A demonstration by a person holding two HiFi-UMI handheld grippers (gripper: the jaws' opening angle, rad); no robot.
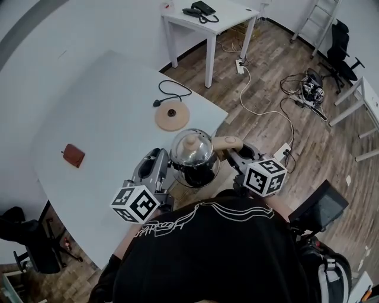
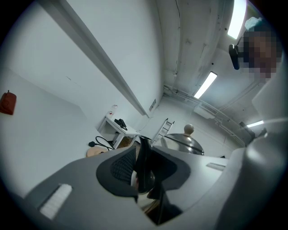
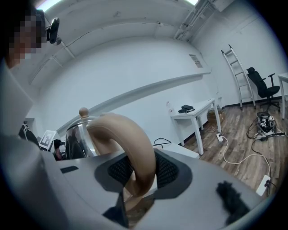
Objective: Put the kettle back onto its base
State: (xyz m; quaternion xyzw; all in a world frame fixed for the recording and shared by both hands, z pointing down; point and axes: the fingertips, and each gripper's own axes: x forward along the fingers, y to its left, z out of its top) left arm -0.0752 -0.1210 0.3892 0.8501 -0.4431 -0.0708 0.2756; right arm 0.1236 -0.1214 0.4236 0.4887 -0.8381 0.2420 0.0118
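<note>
A steel kettle with a tan knob on its lid hangs in the air over the white table's near right edge, carried between both grippers. My left gripper is shut on a dark narrow part at the kettle's left side, and the lid shows just beyond it. My right gripper is shut on the curved tan handle, pads pressing both sides, with the steel body behind. The round tan base lies on the table farther away, its black cord coiled behind it. The base also shows in the left gripper view.
A brown wallet lies on the white table to the left. A small white table with a black device stands beyond. Cables and a power strip run over the wooden floor at the right, near a ladder and office chairs.
</note>
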